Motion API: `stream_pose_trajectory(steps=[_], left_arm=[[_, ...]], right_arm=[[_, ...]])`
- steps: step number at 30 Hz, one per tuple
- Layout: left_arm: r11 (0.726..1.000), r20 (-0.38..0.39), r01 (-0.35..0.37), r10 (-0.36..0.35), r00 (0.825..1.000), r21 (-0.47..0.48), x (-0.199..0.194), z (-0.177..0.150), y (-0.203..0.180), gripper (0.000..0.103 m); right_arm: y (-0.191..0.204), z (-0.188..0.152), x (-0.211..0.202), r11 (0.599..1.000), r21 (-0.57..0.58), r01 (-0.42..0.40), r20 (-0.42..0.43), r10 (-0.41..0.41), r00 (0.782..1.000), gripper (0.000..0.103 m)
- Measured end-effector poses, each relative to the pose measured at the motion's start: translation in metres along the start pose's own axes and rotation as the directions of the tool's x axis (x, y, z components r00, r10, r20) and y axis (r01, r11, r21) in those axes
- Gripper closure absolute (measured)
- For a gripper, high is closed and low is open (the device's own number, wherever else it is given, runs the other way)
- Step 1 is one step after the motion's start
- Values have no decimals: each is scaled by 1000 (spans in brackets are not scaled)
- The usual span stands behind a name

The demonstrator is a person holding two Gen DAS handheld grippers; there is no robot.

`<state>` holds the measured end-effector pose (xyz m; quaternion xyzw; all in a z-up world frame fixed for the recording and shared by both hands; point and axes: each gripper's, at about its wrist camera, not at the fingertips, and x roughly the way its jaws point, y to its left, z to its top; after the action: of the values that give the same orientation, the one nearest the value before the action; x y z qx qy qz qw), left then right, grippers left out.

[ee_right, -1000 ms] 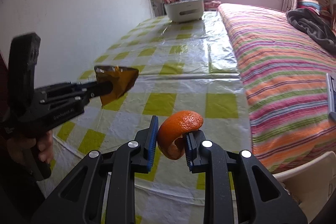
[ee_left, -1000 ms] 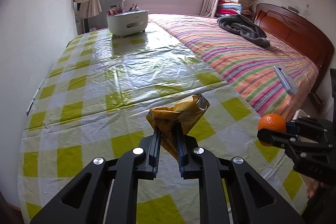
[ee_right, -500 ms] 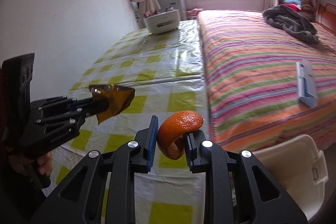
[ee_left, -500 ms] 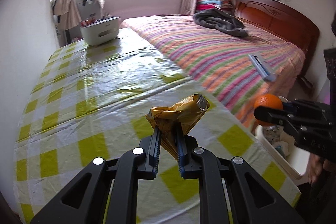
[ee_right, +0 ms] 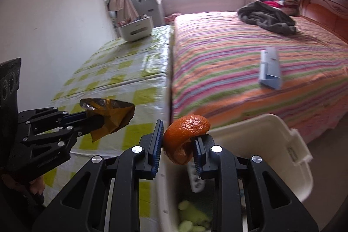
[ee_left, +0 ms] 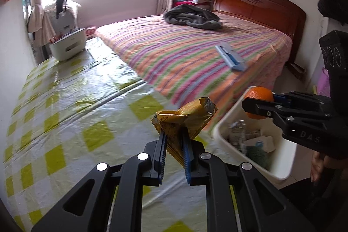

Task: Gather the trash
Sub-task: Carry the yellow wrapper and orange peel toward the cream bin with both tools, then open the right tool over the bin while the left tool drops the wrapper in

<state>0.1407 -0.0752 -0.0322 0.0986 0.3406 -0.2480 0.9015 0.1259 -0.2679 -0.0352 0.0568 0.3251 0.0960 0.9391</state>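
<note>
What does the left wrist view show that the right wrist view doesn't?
Left wrist only: printed lettering on the yellow wrapper and crumpled paper scraps in the white bin. Right wrist only: pale green slices low in the bin, and the orange peel curl up close. Both: left gripper shut on the wrapper, right gripper shut on the peel, the striped bed, and the blue box.

One wrapper (ee_left: 184, 116), one orange peel (ee_right: 184, 136), one bin (ee_right: 282, 145).
</note>
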Motion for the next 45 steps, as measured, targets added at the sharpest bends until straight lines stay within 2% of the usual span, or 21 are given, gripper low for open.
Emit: stream_pose_trajectory(steps=[9,12,15,18,21,25,27,29,32,34,36,39,40,41,42,44,45], left_arm=[[996,-20,62,-61,998,68,10,3,-52,89],[993,-28,79,-77,997,88,14,3,-65,89],[989,-32,95,-92,995,115,16,4,-81,89],[987,-36,109,-105,994,119,19,7,-88,89],[986,-39,119,-115,993,119,23,8,-95,89],[984,-50,129,-123,991,119,29,8,-103,89],[985,-53,131,-126,991,115,31,8,-105,89],[985,-54,132,-126,990,112,33,8,-105,89],[986,-62,131,-125,990,103,37,8,-104,89],[987,-64,130,-124,990,99,38,8,-103,89],[987,-64,129,-123,990,97,38,7,-102,89],[987,-70,129,-122,990,97,40,7,-102,89],[987,-68,127,-121,990,96,40,7,-101,89],[987,-68,128,-122,990,95,39,7,-101,89],[987,-70,130,-124,990,94,40,6,-101,89],[987,-72,129,-123,990,93,40,6,-101,89],[987,-72,129,-123,990,92,40,5,-101,89]], right_arm=[[-55,-22,-15,988,138,73,-6,-73,997,74],[-66,-27,-18,981,175,89,-9,-88,996,61],[-74,-28,-25,971,217,98,0,-100,995,42],[-84,-30,-34,958,270,97,22,-106,994,37],[-95,-31,-39,941,334,49,31,-63,998,36],[-95,-34,-37,934,356,33,18,-42,999,36],[-91,-31,-50,939,342,39,83,-71,994,36],[-81,-26,-57,961,265,79,117,-114,987,34],[-86,-28,-52,945,326,21,97,-56,994,34],[-84,-27,-51,948,313,53,88,-85,992,34],[-86,-28,-51,941,336,32,92,-67,993,34],[-78,-25,-52,951,306,51,98,-85,992,33],[-78,-25,-52,945,325,-17,113,-21,993,34],[-82,-26,-52,923,371,-99,133,52,990,34],[-85,-26,-52,916,391,-92,134,43,990,34],[-83,-25,-52,929,370,21,101,-63,993,34],[-82,-26,-52,927,374,23,104,-66,992,34]])
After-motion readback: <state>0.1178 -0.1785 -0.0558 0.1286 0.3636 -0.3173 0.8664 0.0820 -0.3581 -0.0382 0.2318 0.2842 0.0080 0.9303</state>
